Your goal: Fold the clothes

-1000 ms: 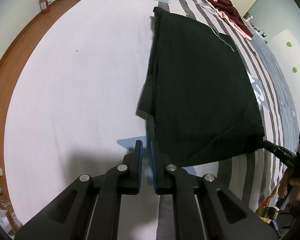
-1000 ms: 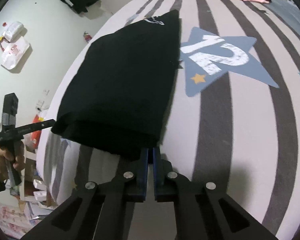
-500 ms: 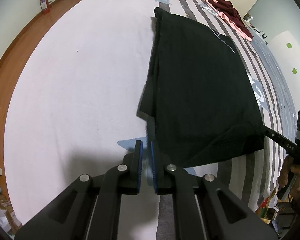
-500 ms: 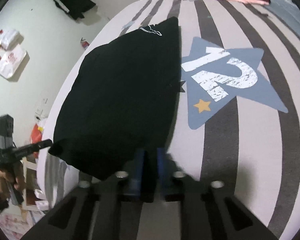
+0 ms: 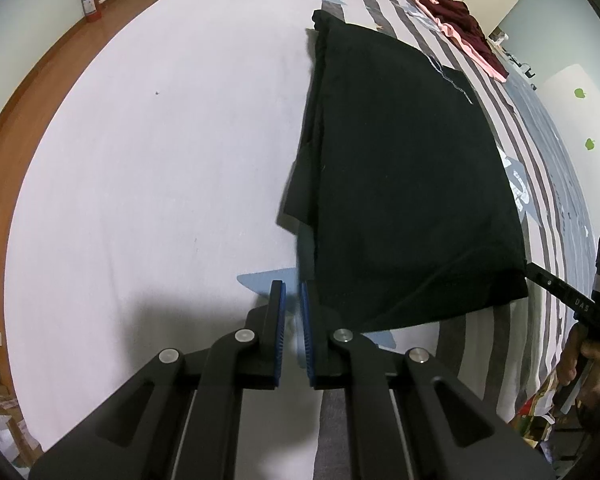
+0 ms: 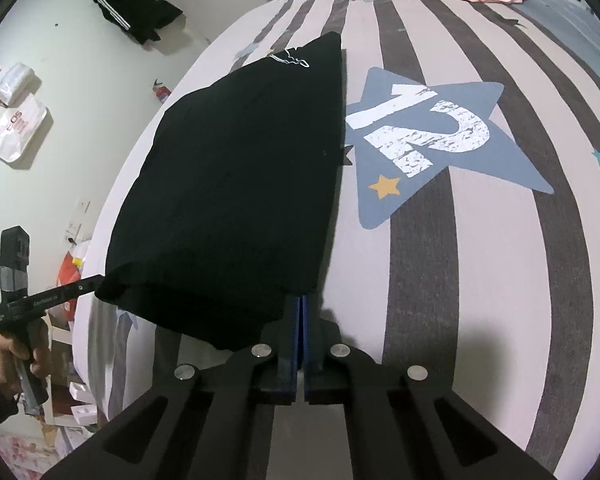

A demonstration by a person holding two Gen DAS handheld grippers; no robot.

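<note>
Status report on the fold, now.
Left tool pinching the black garment at its near corner. Right tool shut on the opposite near corner. Garment flat on the striped bedsheet. Nothing in the way.

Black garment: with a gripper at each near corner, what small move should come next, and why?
Probably lift both near corners together and carry the hem toward the far edge, folding it in half. The black garment lies flat lengthwise on the bed, the right gripper is shut at one near corner, the left gripper appears to pinch the other, and the hem looks slightly raised between them.
</note>
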